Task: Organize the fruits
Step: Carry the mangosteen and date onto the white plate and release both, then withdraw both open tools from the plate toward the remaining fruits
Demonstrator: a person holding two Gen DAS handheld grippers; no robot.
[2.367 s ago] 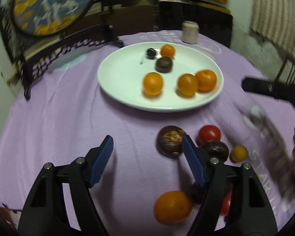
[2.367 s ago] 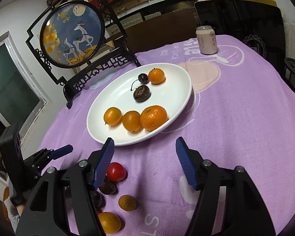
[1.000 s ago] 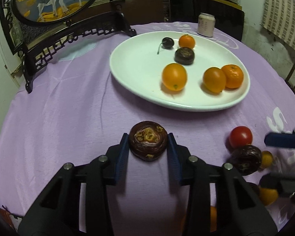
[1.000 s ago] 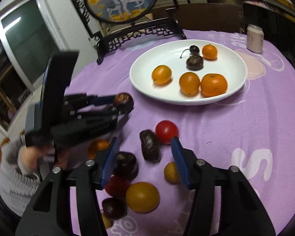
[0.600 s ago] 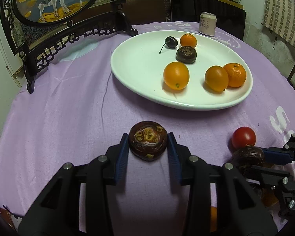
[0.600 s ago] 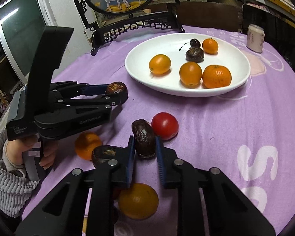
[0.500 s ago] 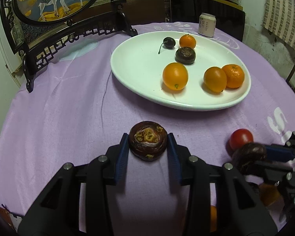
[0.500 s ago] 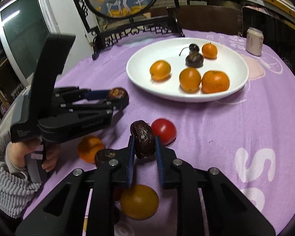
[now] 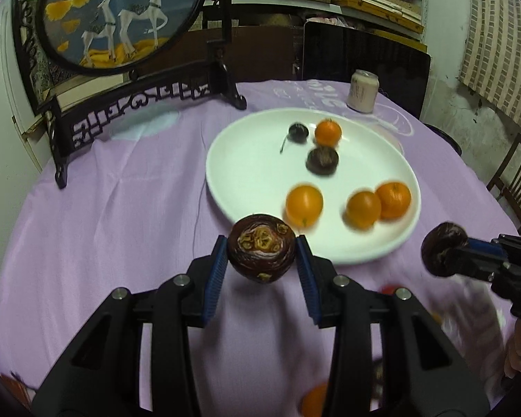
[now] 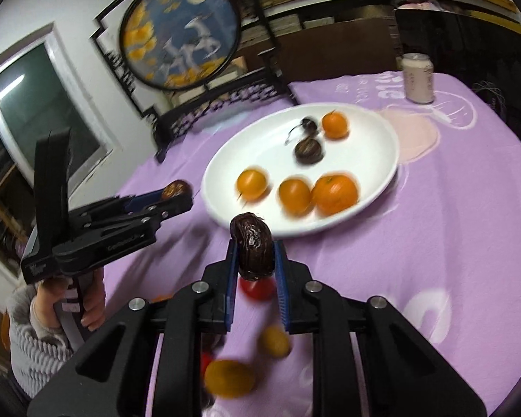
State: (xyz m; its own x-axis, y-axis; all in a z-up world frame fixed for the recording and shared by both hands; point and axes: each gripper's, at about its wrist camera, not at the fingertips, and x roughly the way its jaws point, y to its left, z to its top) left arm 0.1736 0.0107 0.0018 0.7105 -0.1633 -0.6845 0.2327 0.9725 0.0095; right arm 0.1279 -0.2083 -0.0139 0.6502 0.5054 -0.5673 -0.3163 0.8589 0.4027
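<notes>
Carrying one dark fruit each, both tongs hang above the bench just short of the plate [image 9: 222, 187]; the left tongs [image 9: 260, 264] are closed on a round brown fruit [image 9: 260, 252], gripped across its widest girth with the pale-marked end facing the camera; the right tongs [image 10: 255, 253] clamp a wrinkled fruit [image 10: 251, 245] on its flat sides, so it stands on edge between the blue pads

On the plate lie three large oranges [image 9: 304, 205] along the near side, a small orange [image 9: 327, 132], a cherry [image 9: 298, 131] with its stem, and another dark fruit [image 9: 322, 160]; on the cloth below the right tongs a red fruit [image 10: 257, 286] and some yellow-orange ones [image 10: 229, 378] wait, blurred

Both held fruits look light and firm-shelled, judging by the dry, shrivelled skin, so a mid-body grip should hold without crushing; the round one may roll once released on the smooth, shallow plate, so I would set it down in the bare patch at the left, low and gently, clear of the oranges

The bench is round under a purple cloth [image 9: 121, 208] with pale lettering, soft enough to stop fruit rolling; at its far side stand a can [image 9: 363, 91] and a dark carved stand holding a round deer picture [image 9: 121, 17]; behind are shelves of boxes, a window to the left, and a chair at the right edge
</notes>
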